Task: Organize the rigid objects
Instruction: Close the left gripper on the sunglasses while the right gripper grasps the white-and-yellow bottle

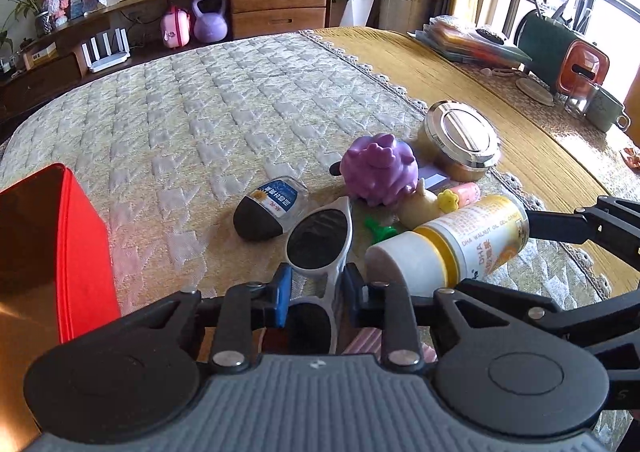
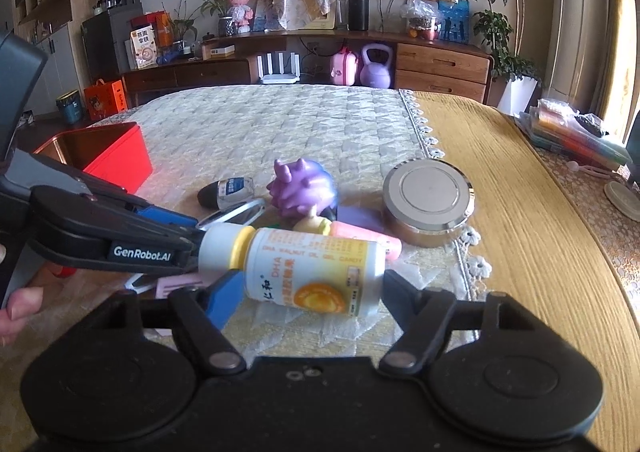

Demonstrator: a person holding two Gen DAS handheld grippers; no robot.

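Note:
My left gripper (image 1: 314, 284) is shut on white-framed sunglasses (image 1: 318, 240) at their bridge; it shows from the side in the right wrist view (image 2: 192, 230). My right gripper (image 2: 308, 288) is shut on a lying white and yellow DHA supplement bottle (image 2: 312, 266), also seen in the left wrist view (image 1: 452, 242). Behind lie a purple spiky toy (image 1: 380, 168), a small black-capped bottle (image 1: 268, 210), a round silver-lidded tin (image 1: 460, 140), a pink tube (image 2: 366, 238) and a small yellow figure (image 1: 416, 204). An open red box (image 1: 76, 252) stands at the left.
The objects rest on a quilted cream cloth (image 1: 180, 124) over a wooden table (image 1: 500, 124). Stacked folders (image 1: 468, 40), a coaster and a mug (image 1: 604, 108) sit at the far right. A sideboard with a purple kettlebell (image 1: 210, 18) stands beyond the table.

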